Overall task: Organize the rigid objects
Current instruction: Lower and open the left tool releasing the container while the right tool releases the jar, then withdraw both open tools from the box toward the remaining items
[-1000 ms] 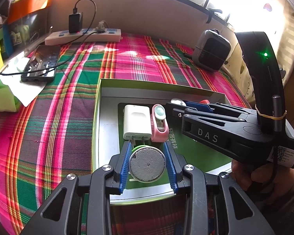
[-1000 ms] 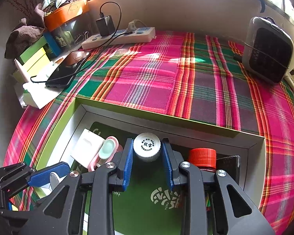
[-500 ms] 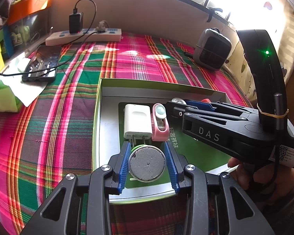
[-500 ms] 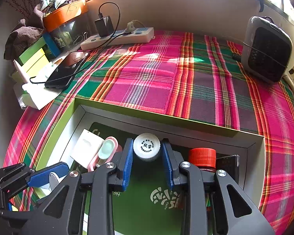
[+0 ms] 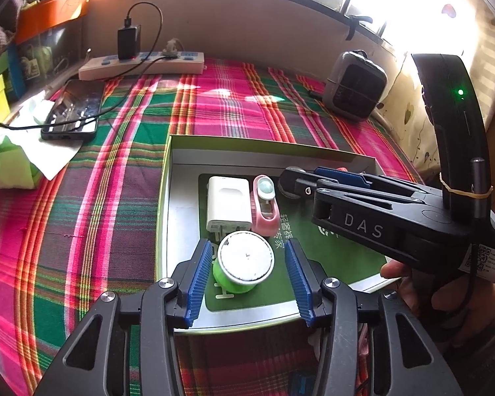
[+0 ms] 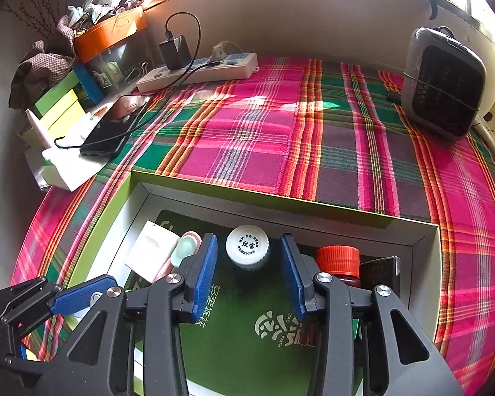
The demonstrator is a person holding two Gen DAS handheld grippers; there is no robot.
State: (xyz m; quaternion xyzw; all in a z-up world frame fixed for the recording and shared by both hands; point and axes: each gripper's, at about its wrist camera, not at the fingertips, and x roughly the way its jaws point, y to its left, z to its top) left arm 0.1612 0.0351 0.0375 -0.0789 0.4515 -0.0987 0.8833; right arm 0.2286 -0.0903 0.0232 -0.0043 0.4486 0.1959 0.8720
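A green-based round container (image 5: 244, 265) and a white-capped bottle (image 6: 248, 247) stand inside the shallow box (image 5: 267, 151) on the plaid cloth (image 6: 247, 138) — each between jaws now opening clear of it, left gripper (image 5: 247, 279) and right gripper (image 6: 249, 275) alike. With a white charger (image 5: 228, 205), pink case (image 5: 265, 203) and red-capped jar (image 6: 338, 260) boxed too, the sorting looks nearly done — nothing loose shows on the cloth nearby.

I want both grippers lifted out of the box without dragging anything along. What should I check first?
1. Left gripper pads clear of the green roll: ok, jaws opening, gaps on both sides.
2. Right gripper pads clear of the white-capped bottle: ok, jaws opening, gaps both sides.
3. Roll settled on the box floor: cannot tell, it looks tilted.
4. Bottle standing upright: ok.
5. Red-capped bottle clear of the right finger: cannot tell.
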